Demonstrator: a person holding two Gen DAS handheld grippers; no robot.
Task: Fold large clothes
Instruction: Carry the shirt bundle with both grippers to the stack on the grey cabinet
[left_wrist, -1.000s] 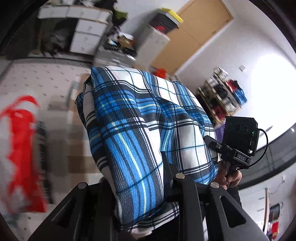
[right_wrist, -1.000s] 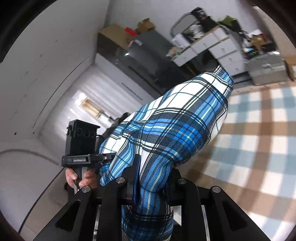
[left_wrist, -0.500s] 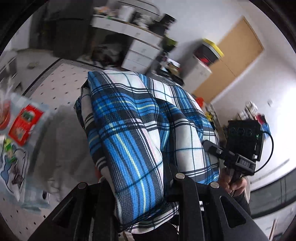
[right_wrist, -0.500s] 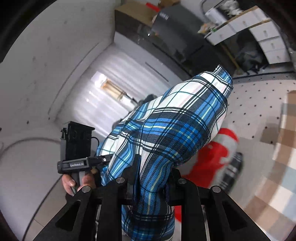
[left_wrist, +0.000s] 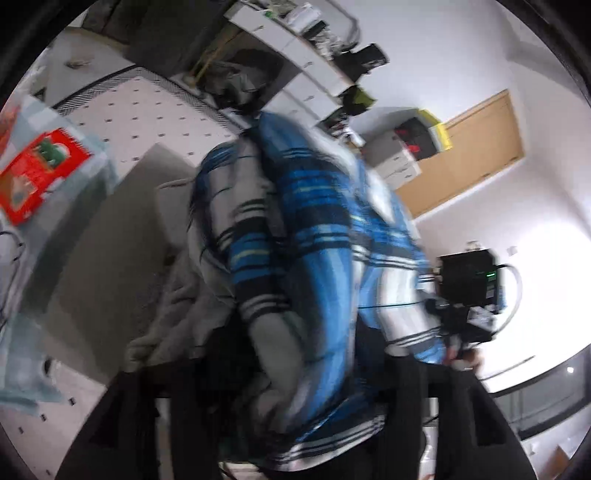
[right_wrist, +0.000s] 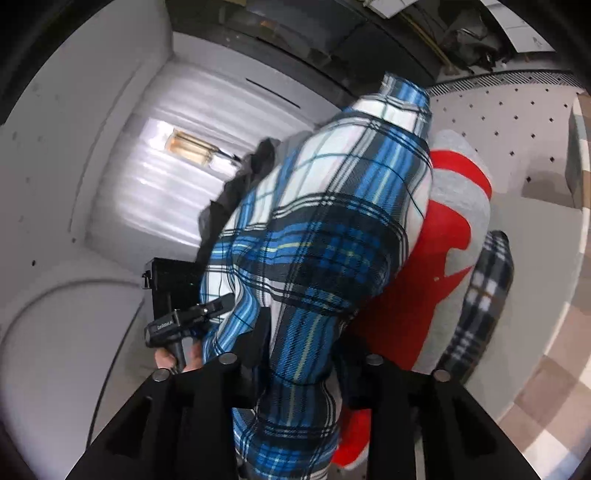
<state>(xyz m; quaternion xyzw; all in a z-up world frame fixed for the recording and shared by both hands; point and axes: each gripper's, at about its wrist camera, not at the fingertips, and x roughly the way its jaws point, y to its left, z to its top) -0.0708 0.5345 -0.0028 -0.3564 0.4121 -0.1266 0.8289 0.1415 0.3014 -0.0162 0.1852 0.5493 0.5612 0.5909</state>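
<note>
Hanging mid-frame in both wrist views, blue plaid shirt (right_wrist: 317, 236) sits between left gripper (left_wrist: 295, 373) and right gripper (right_wrist: 299, 354), jaws just opening, spread apart, above red-and-grey garment (right_wrist: 436, 266).

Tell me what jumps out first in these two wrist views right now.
The blue plaid garment fills the middle of both views, draped between each gripper's fingers; the right gripper and left gripper have just been opening around it. Behind it in the right view lies a red and grey garment.
</note>
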